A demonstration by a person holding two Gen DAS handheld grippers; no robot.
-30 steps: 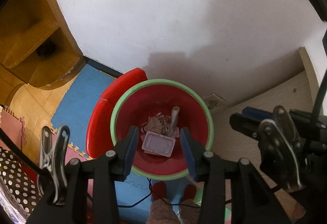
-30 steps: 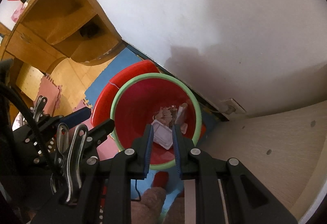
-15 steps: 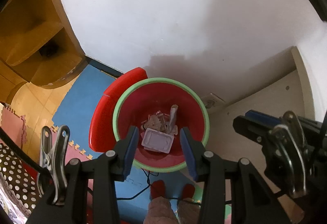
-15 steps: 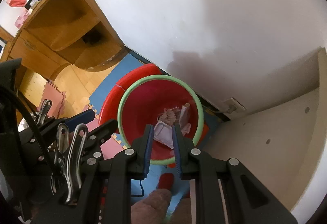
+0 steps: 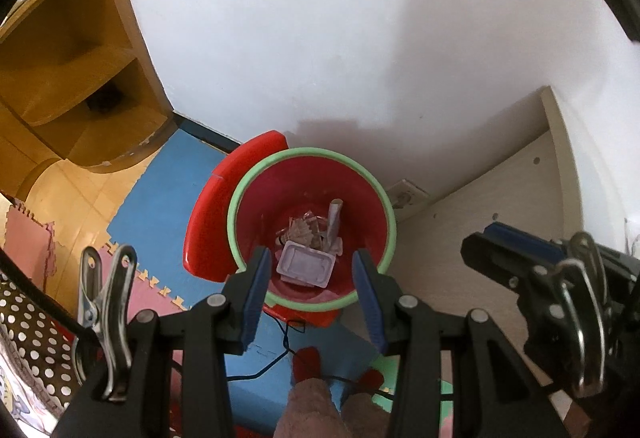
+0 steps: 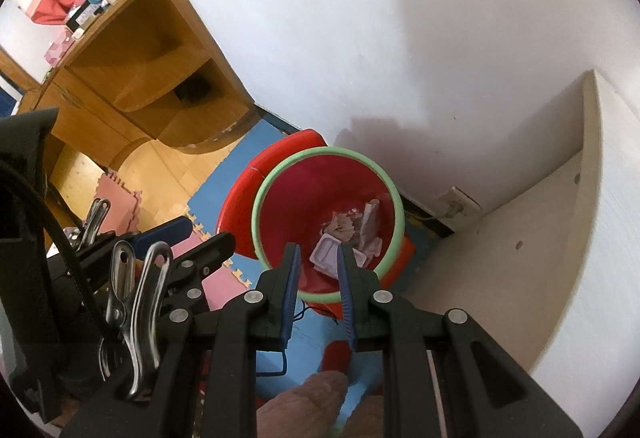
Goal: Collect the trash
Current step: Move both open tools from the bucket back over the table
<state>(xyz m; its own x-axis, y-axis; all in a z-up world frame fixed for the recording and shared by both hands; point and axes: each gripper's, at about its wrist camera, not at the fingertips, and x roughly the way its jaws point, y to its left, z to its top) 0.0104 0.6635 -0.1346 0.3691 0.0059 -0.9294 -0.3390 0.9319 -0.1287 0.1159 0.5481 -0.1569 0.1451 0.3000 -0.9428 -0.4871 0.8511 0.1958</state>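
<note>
The left hand-held gripper hangs above the red bin, its blue pads apart and grasping nothing. The right hand-held gripper is beside it, pads narrowly spaced with nothing between them, so it too is released. Below both stands the red trash bin with a pale green rim, its red lid hanging at the side, on blue foam floor mats against the white wall. Inside lie a white plastic tray, crumpled paper scraps and a rolled paper tube. Compared with a second ago, the bin looks smaller and lower in both views and more wall shows; the trash lies unchanged.
</note>
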